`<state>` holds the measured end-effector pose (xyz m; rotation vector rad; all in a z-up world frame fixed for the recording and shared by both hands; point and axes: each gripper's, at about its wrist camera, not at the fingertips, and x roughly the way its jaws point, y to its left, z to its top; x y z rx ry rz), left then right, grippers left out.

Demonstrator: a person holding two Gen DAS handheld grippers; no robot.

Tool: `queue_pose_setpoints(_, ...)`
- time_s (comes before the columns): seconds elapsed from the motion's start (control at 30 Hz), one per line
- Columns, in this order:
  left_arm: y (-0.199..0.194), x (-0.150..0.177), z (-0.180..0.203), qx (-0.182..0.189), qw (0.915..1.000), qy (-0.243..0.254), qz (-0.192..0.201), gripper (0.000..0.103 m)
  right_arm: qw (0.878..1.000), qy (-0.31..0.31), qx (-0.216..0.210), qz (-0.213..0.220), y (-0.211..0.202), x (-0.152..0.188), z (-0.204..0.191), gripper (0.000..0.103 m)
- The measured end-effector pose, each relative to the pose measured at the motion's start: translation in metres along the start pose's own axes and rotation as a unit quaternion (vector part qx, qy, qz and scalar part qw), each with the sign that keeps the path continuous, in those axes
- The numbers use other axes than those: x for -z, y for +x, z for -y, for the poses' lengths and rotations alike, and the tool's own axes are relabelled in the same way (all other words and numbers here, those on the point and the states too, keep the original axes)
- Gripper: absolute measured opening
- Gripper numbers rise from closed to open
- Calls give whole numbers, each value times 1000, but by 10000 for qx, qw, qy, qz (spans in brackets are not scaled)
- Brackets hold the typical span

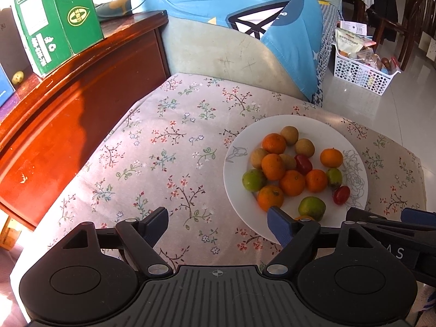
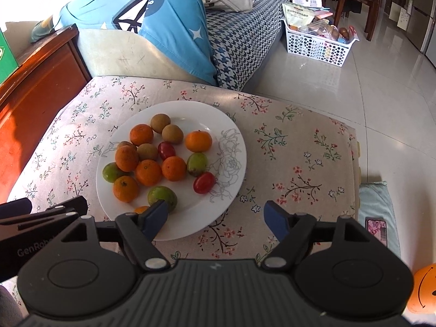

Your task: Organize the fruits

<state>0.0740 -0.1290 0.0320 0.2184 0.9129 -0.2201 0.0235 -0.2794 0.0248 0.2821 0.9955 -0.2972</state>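
A white plate (image 1: 351,147) (image 2: 190,111) sits on a floral cloth and holds mixed small fruit: several orange tangerines (image 1: 273,166) (image 2: 148,172), green fruits (image 1: 253,180) (image 2: 162,198), brown longans (image 1: 289,135) (image 2: 160,123) and red cherry tomatoes (image 1: 341,194) (image 2: 204,182). My left gripper (image 1: 218,223) is open and empty, low over the cloth just left of the plate's near rim. My right gripper (image 2: 216,219) is open and empty above the plate's near right rim. Its left finger (image 2: 156,218) partly hides a green fruit and a tangerine.
The floral cloth (image 1: 163,147) (image 2: 299,147) covers a low padded table. A red wooden cabinet (image 1: 68,114) with a green carton (image 1: 54,19) stands on the left. A sofa with a blue cushion (image 1: 231,5) is behind. A white perforated basket (image 2: 318,46) of packets stands on the tiled floor.
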Motion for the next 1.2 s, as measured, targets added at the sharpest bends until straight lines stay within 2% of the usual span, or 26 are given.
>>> queue_pose_setpoints(1.2, 1, 5, -5, -112, 9999, -37, 0, 81, 9997, -227, -14, 77, -1, 6, -7, 78)
